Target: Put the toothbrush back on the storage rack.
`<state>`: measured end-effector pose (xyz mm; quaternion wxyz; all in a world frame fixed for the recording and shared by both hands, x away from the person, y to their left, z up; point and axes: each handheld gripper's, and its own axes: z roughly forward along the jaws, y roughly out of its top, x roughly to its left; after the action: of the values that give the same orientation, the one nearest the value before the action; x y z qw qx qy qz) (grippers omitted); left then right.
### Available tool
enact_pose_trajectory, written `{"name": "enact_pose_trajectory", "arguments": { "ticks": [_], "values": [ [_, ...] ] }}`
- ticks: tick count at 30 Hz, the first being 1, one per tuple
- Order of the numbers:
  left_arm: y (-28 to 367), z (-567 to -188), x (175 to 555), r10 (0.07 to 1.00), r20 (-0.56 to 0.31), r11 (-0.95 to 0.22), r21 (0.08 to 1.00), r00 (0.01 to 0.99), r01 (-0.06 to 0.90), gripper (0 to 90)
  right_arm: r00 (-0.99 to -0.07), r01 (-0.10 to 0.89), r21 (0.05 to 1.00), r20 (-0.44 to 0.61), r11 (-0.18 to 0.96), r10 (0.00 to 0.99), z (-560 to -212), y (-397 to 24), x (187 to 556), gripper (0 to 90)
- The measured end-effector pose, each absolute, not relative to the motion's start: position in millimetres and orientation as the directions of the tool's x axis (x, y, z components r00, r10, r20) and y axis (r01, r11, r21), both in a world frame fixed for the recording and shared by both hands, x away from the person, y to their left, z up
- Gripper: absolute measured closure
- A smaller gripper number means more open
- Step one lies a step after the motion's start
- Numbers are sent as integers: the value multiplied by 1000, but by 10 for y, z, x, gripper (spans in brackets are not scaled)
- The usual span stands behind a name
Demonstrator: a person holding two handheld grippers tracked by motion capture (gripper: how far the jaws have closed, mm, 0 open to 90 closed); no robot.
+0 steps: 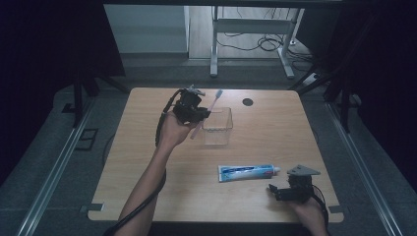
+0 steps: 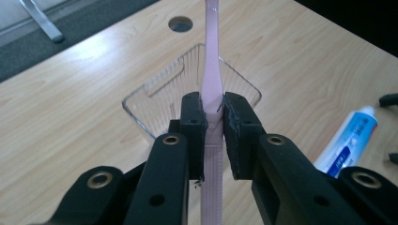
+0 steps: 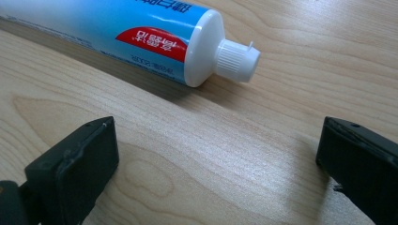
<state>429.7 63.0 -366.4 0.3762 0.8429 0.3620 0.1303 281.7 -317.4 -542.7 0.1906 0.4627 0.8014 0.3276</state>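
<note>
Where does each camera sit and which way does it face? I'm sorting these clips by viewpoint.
High view: above the person's side, looking forward and down at the table; both forearms show.
Left gripper view: along its jaws, shut on the toothbrush over the clear container.
Right gripper view: along open jaws, low over the table.
Shared: the toothpaste tube.

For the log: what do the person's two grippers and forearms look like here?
Both grippers, left gripper and right gripper, are black with two blocky jaws; brass-ringed screw holes show on the left. A grey three-cornered plate tops the right one. A black cable trails from the left. Forearms are bare, without sleeves.
</note>
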Motion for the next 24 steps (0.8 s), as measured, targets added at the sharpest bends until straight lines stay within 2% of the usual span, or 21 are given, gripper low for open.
{"name": "enact_pose_trajectory", "arguments": {
  "ticks": [24],
  "values": [
    [398, -3661, 4554, 723, -34, -415, 778, 690, 472, 791, -500, 617, 701, -2, 358, 866, -5428, -3174, 2817, 0]
  ]
}}
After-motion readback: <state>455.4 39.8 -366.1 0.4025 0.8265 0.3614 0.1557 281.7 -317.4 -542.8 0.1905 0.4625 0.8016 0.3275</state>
